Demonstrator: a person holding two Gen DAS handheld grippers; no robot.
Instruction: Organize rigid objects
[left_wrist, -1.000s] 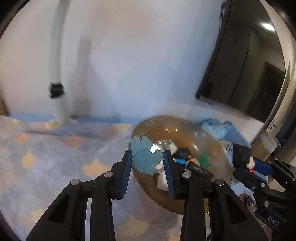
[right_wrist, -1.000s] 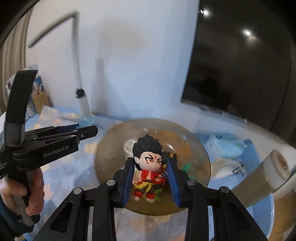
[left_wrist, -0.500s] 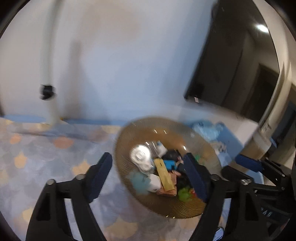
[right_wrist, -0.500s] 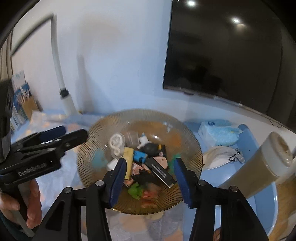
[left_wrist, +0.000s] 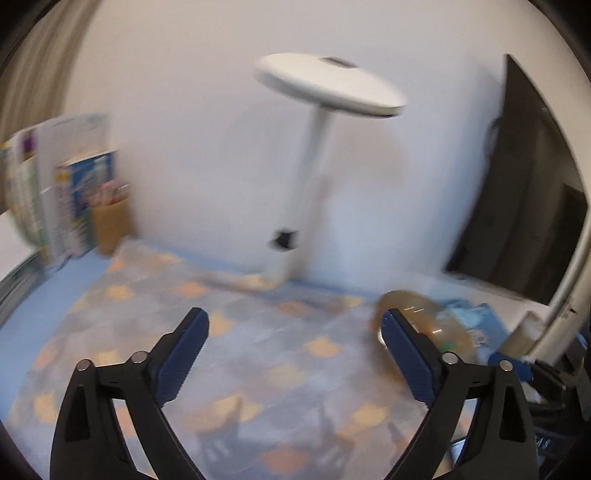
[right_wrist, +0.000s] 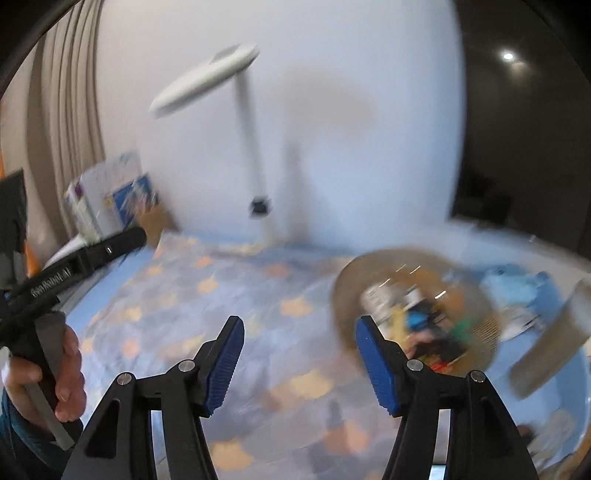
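A brown glass bowl (right_wrist: 354, 284) holds several small toys and objects (right_wrist: 417, 314); it sits to the right of my right gripper (right_wrist: 299, 347), which is open and empty above the patterned cloth. In the left wrist view the bowl (left_wrist: 443, 328) shows at the right, behind the right finger. My left gripper (left_wrist: 293, 339) is open and empty over the cloth. It also shows in the right wrist view (right_wrist: 85, 254), held by a hand. Both views are motion-blurred.
A white desk lamp (left_wrist: 325, 85) stands at the back by the wall. Books and boxes (left_wrist: 70, 184) stand at the back left. A dark TV screen (left_wrist: 524, 206) hangs at the right. Blue items (right_wrist: 513, 284) and a paper roll (right_wrist: 554, 339) lie right of the bowl.
Both grippers opened and dropped their toys, the blue one and the red-clad figure, into the bowl. Both have since swung left, away from the bowl.
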